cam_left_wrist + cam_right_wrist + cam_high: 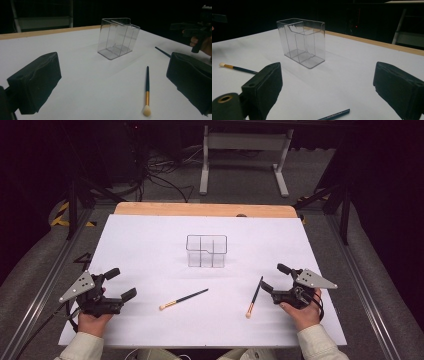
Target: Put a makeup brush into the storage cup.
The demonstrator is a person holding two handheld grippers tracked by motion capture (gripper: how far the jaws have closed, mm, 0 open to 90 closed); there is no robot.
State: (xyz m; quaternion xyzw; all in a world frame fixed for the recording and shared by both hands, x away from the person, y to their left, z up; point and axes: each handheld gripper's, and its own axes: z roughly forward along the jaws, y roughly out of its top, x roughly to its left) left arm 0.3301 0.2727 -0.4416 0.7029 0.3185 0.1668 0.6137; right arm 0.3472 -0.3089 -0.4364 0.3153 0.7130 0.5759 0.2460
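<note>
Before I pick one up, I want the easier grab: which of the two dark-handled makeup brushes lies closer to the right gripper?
The dark-handled brush with the gold ferrule on the right, lying steeply just beside the right gripper. The other brush lies flatter, near the table's middle.

left gripper (116,284): black frame, grey three-cornered plate, trailing black cable | right gripper (275,277): same build, thick black padded jaws | sleeves (82,346): pale cream
</note>
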